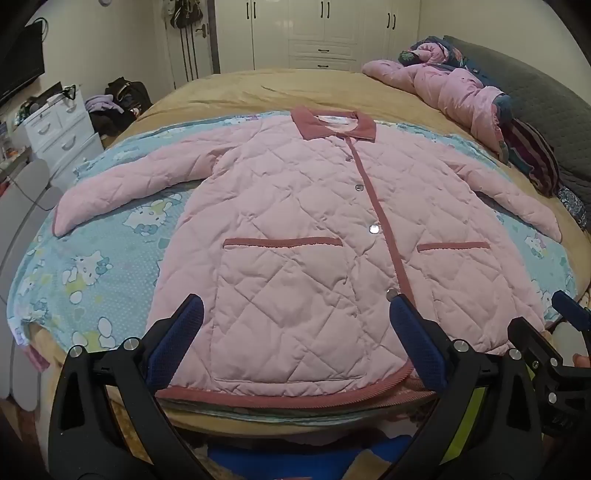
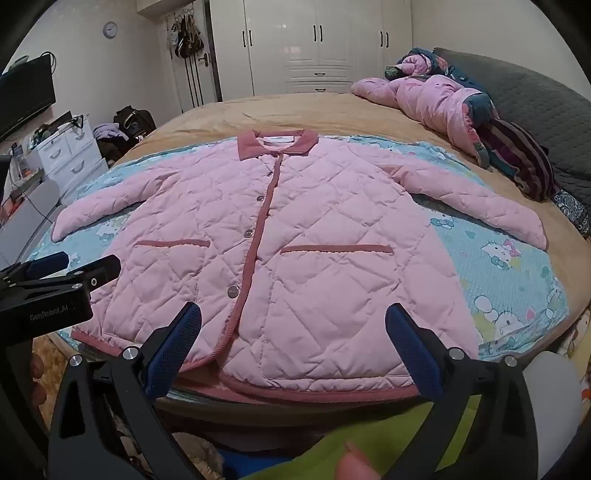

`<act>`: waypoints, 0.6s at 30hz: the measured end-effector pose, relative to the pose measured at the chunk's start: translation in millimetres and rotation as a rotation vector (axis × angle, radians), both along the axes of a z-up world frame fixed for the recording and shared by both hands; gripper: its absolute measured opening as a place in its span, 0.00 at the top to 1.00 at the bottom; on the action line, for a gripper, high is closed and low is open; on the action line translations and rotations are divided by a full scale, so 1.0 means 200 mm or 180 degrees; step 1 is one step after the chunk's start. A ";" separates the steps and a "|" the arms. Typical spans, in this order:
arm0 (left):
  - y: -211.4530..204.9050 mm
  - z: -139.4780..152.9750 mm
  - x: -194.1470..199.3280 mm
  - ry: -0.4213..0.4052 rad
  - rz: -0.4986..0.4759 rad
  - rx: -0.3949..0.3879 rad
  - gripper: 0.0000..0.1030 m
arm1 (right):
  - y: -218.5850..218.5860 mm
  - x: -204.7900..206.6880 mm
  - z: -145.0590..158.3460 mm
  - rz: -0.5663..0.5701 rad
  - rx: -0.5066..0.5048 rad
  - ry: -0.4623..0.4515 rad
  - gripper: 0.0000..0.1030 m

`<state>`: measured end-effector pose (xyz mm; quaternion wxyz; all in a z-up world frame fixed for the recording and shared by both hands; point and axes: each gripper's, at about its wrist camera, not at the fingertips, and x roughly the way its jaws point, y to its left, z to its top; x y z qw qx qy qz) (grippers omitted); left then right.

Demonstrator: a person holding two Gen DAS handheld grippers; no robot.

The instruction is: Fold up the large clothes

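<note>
A pink quilted jacket (image 1: 295, 221) with a dark pink collar, trim and two pockets lies flat, front up and buttoned, sleeves spread, on a blue cartoon-print sheet (image 1: 103, 251) on the bed. It also shows in the right wrist view (image 2: 303, 229). My left gripper (image 1: 295, 306) is open and empty, just above the jacket's hem on its left half. My right gripper (image 2: 293, 314) is open and empty, above the hem on the right half. The right gripper's fingers show at the right edge of the left view (image 1: 569, 310). The left gripper shows at the left of the right view (image 2: 59, 269).
The bed has a tan cover (image 1: 258, 88). A heap of pink and dark bedding (image 1: 461, 92) lies at the far right by a grey headboard (image 1: 546, 99). White drawers (image 1: 59, 129) and bags stand left of the bed. White wardrobes (image 1: 314, 33) line the back wall.
</note>
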<state>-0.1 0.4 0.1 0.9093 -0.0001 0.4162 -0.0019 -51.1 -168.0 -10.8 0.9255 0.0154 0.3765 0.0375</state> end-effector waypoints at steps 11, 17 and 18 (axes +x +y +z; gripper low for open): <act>0.00 -0.02 0.01 -0.0020 0.0000 0.0031 0.08 | 0.01 0.00 0.02 -0.0014 -0.0007 -0.0014 0.04; -0.01 0.01 0.00 -0.0013 -0.0008 0.0020 0.08 | 0.00 -0.01 0.02 -0.0005 0.0005 -0.0013 0.04; -0.01 0.01 0.00 -0.0012 -0.0009 0.0016 0.08 | 0.01 -0.01 0.02 0.0001 0.0006 -0.0018 0.04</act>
